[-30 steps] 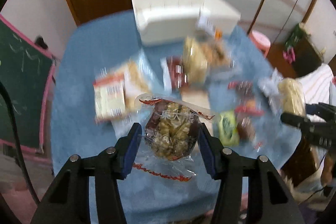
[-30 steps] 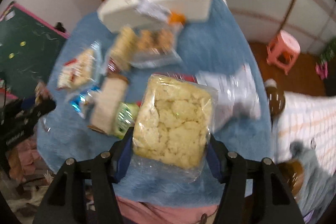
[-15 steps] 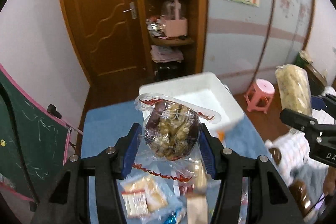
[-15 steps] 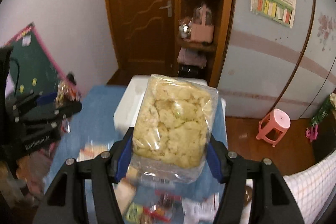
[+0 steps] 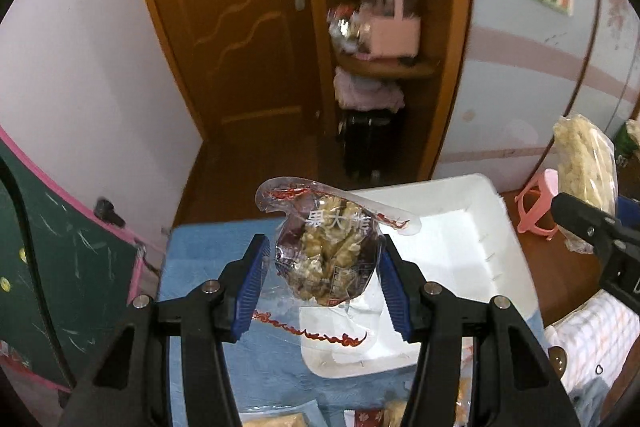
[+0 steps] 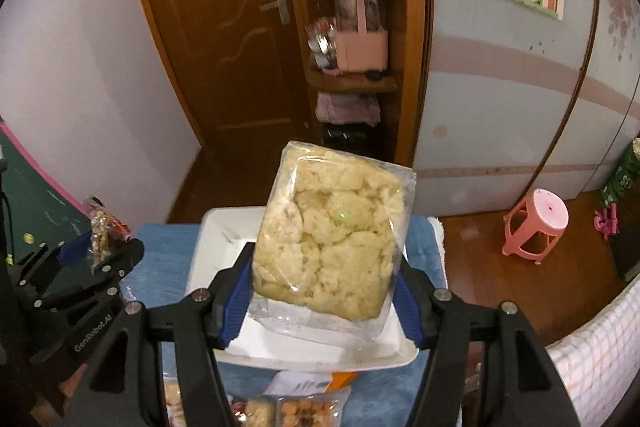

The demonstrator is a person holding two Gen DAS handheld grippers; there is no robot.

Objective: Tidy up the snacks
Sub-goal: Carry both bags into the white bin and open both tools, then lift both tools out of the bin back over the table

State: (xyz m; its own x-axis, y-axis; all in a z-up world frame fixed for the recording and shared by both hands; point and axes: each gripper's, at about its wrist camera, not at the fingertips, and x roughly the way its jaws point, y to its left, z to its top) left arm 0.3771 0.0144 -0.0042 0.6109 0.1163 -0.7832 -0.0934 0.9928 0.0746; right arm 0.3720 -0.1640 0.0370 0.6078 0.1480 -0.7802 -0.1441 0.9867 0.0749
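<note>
Left wrist view is showing the white foam box (image 5: pixel 472 227) on the blue desk (image 5: pixel 208 243), looking empty. My left tool (image 5: pixel 320 279) is gripping a clear nut-snack bag (image 5: pixel 328 259) above it. My right tool (image 6: pixel 324 291) is clamping a pale puffed-snack pack (image 6: pixel 336 239) over the box. More snack packets (image 6: pixel 304 407) are lying near.

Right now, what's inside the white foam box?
The white foam box shows bare white floor and walls where visible. The walnut snack bag and the puffed rice cake bag, held up in the jaws, cover its near part, so contents there can't be seen.
</note>
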